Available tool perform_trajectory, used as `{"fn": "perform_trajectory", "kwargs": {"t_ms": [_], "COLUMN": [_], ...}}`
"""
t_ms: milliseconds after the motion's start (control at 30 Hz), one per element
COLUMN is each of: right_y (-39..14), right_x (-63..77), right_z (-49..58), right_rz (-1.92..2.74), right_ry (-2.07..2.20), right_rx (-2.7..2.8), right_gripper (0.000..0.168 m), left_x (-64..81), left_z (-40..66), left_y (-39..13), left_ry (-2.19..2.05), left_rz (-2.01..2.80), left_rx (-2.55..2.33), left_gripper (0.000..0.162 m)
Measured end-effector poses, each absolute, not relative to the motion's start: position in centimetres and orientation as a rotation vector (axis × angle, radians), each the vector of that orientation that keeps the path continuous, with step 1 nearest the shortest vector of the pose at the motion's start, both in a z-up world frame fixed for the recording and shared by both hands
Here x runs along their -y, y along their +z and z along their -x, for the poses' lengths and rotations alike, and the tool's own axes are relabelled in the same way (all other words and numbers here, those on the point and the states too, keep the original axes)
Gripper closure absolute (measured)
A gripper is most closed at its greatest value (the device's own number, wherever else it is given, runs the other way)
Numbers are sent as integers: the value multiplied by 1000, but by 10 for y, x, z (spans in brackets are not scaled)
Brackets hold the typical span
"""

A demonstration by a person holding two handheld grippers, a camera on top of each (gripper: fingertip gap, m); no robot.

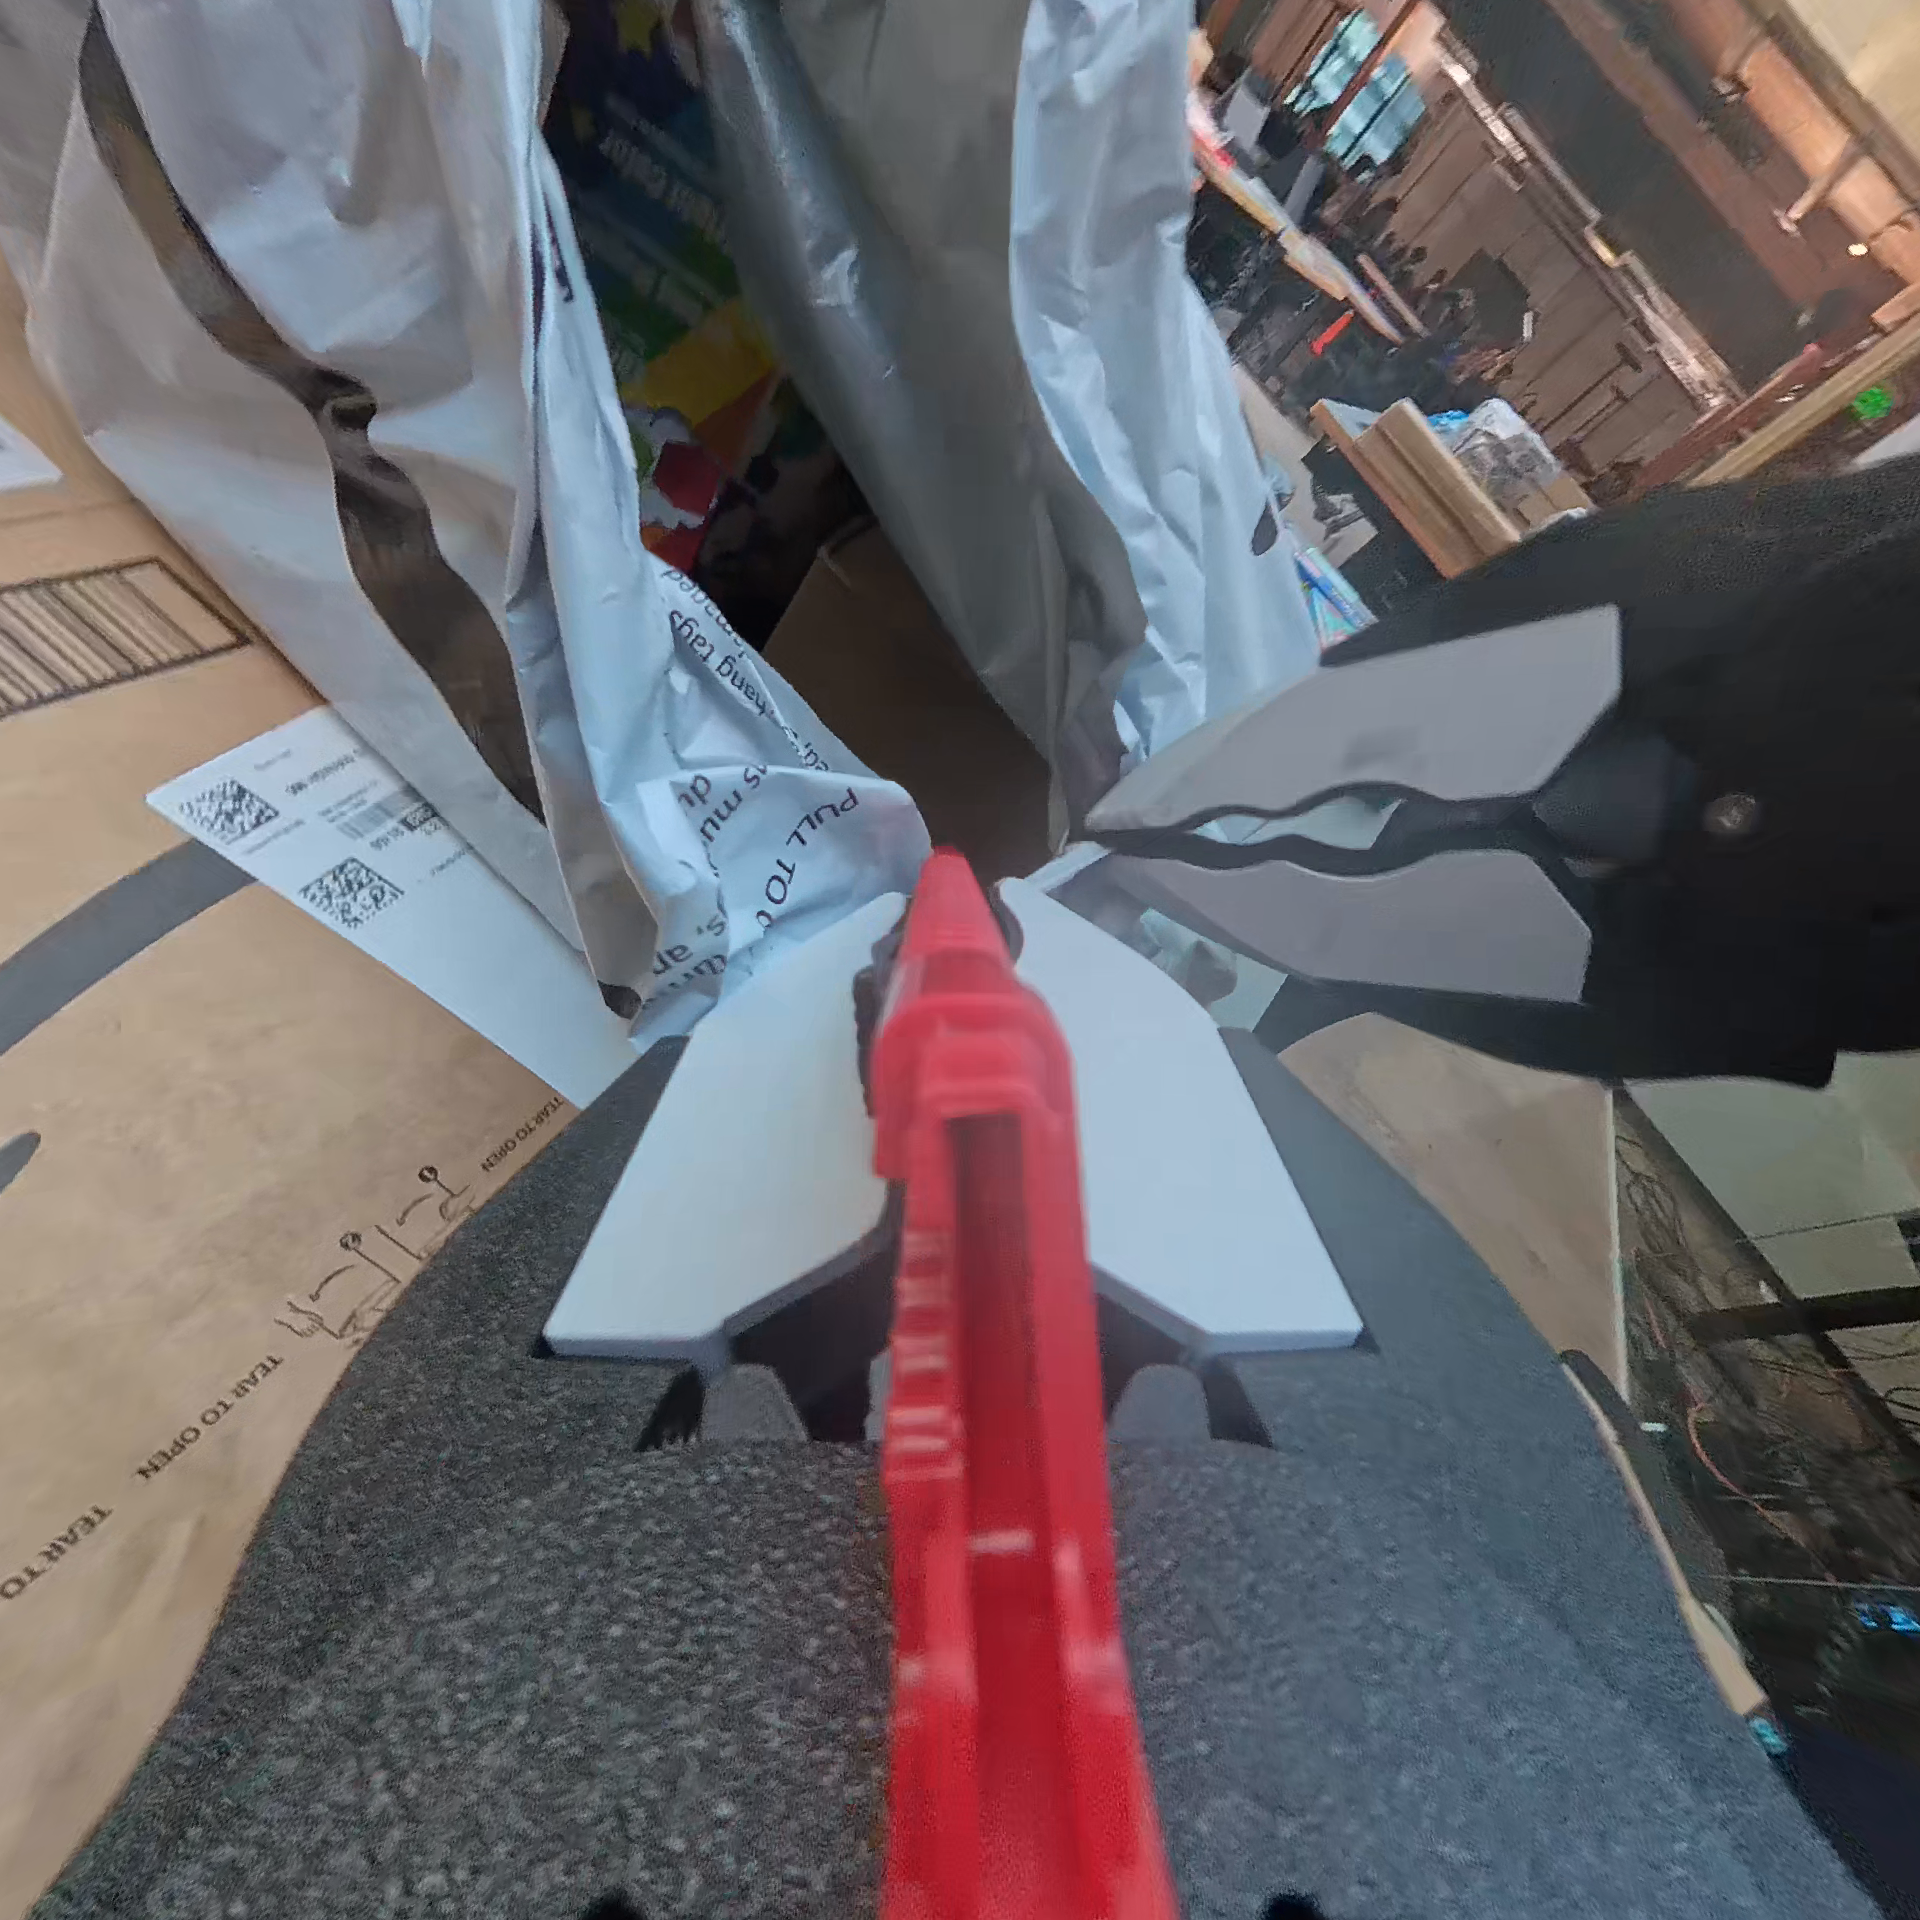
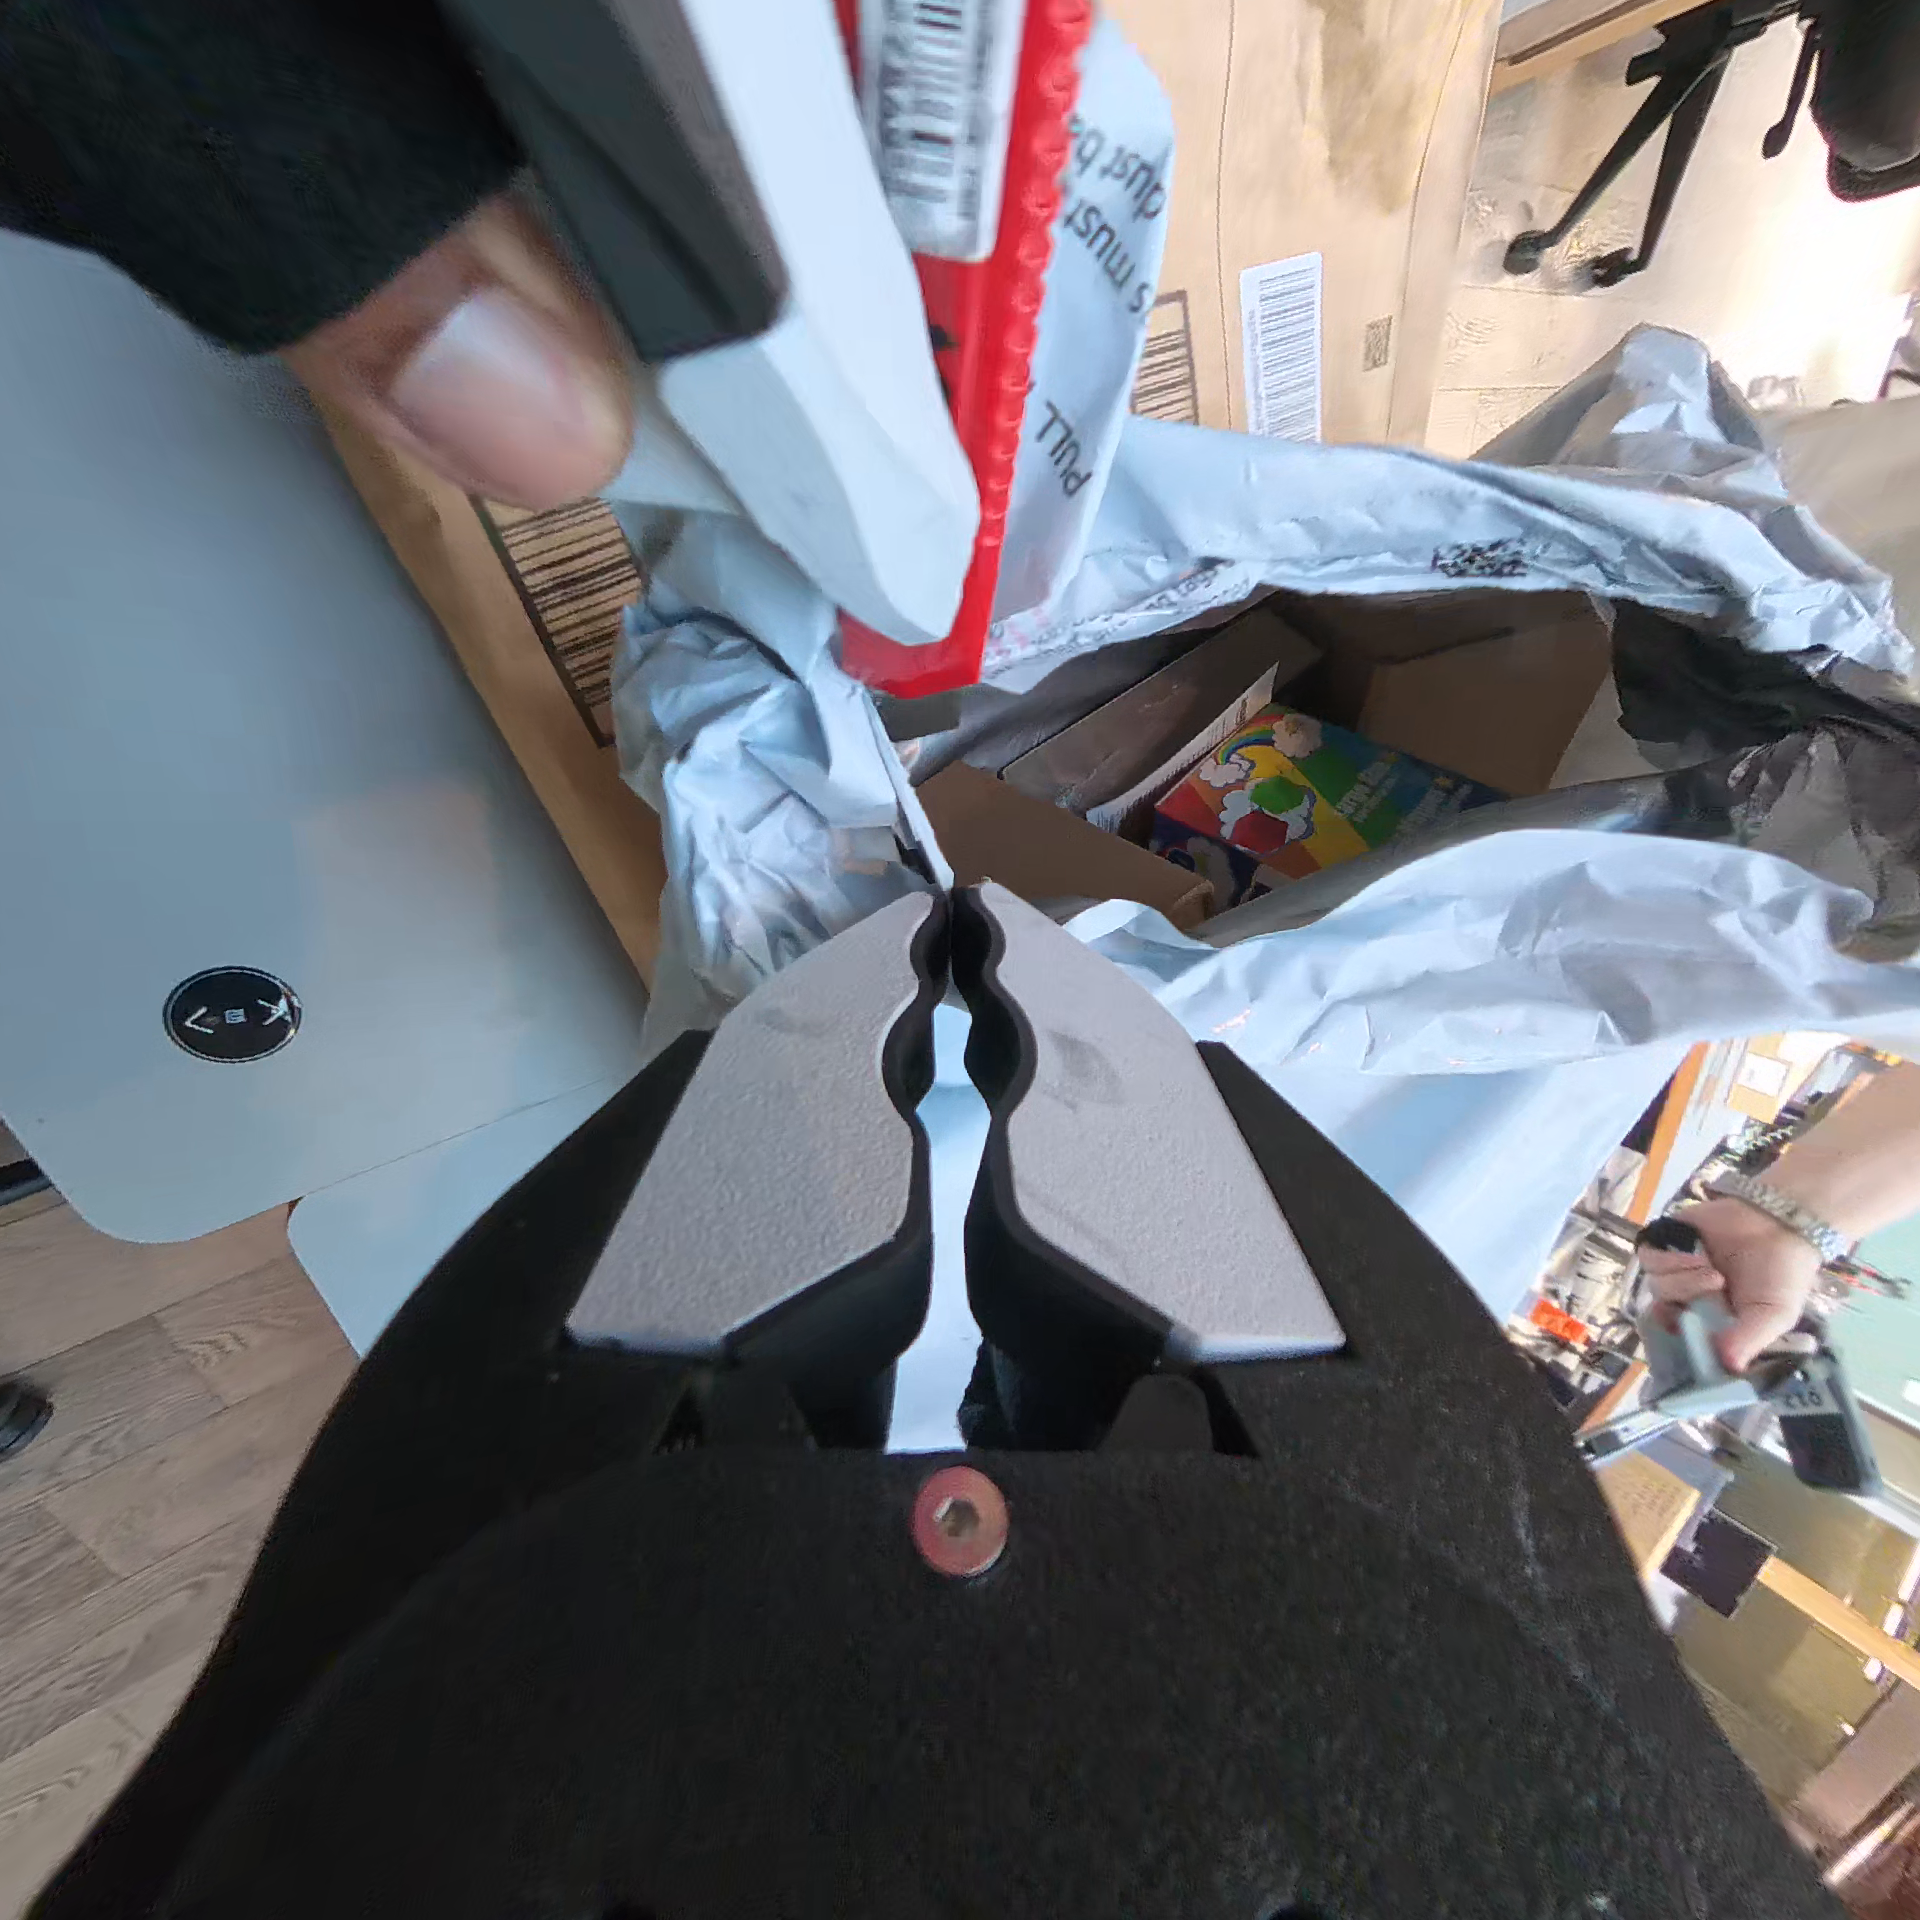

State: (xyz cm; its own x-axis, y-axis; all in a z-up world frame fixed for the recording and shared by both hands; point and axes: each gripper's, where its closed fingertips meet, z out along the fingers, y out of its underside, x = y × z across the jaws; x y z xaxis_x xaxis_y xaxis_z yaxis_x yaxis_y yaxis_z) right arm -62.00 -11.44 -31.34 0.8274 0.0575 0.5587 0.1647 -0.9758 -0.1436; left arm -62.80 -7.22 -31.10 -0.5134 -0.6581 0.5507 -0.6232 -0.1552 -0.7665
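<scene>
Holding a red cutter (image 1: 982, 1299) tight, the left gripper (image 1: 951, 883) points its tip at the white plastic bag (image 1: 727, 790). The right gripper (image 2: 951, 914) pinches the bag's edge beside it. Pull the edge tight; cut slowly, clear of the colourful box (image 2: 1309, 800) inside, on the cardboard box (image 1: 208, 1091).

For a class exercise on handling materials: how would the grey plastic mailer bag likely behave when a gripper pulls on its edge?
The mailer bag looks thin and creased all over, so it is probably floppy and light. Its edge, pinched flat in the right gripper, likely stretches or tears. The glossy film may slip.
</scene>
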Motion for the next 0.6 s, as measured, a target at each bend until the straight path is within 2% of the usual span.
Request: {"fn": "perform_trajectory", "kwargs": {"t_ms": [133,600], "right_y": [-313,-305], "right_x": [110,117], "right_z": [620,632], "right_rz": [2815,2771], "right_ry": [-774,-683], "right_rx": [99,-24], "right_gripper": [168,168], "left_x": [73,66], "left_z": [641,658], "left_y": [-311,-304], "left_ry": [-1772,-1751], "left_rz": [1281,1021], "left_rx": [-2069,-2121], "left_gripper": [148,150]}}
